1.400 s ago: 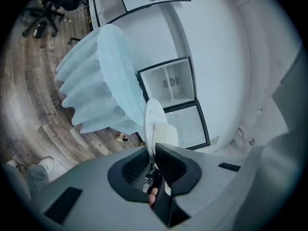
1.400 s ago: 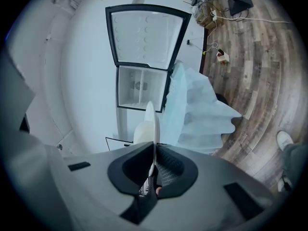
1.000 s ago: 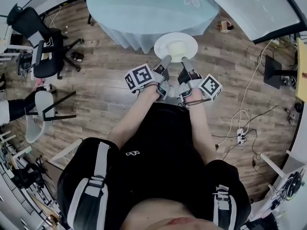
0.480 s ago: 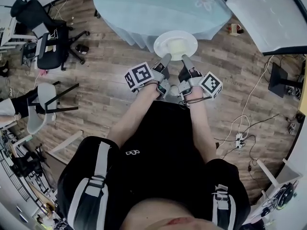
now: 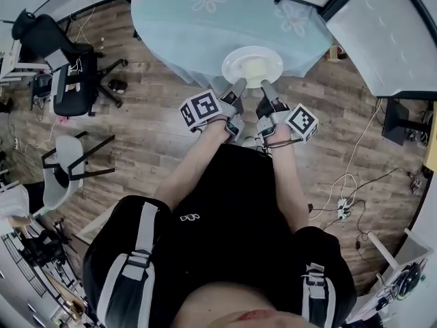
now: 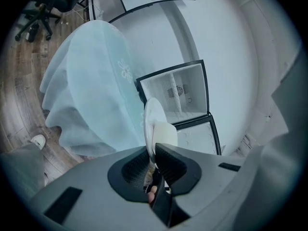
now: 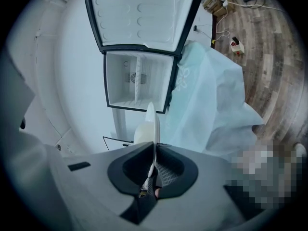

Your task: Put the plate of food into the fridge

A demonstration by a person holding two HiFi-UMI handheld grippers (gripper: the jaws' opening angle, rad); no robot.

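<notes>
1. Plate of food [image 5: 252, 65] is in the air in front of the person, carried level, with a pale rounded lump of food on it.
2. Left claw [image 5: 238, 85] is clamped on the near rim. Its own view shows the two pads pinching the thin white edge [image 6: 150, 124].
3. Right claw [image 5: 265, 86] is clamped on the same rim just beside the left one. Its view likewise shows the rim caught between the pads [image 7: 152, 124].
4. Done so far, judging by the frames: the plate is lifted and gripped by both claws, and the fridge [image 7: 137, 83] stands ahead with its door [image 7: 144, 13] swung wide open.
5. Left to do: carry the plate past the tabletop [image 5: 205, 19], which is draped in a pale blue cloth and stands beside the fridge, then slide it onto a shelf and let go. The plate is well apart from the fridge, so I judge the task to be about midway.
6. Hard to make out:
   - The fridge is barely inside the head view, at its top edge.
   - Both claw views tilt the white interior [image 6: 175, 93], so I cannot tell how its shelves are laid out.
   - I cannot identify the food.
   - A mosaic patch covers part of the right claw view.
</notes>
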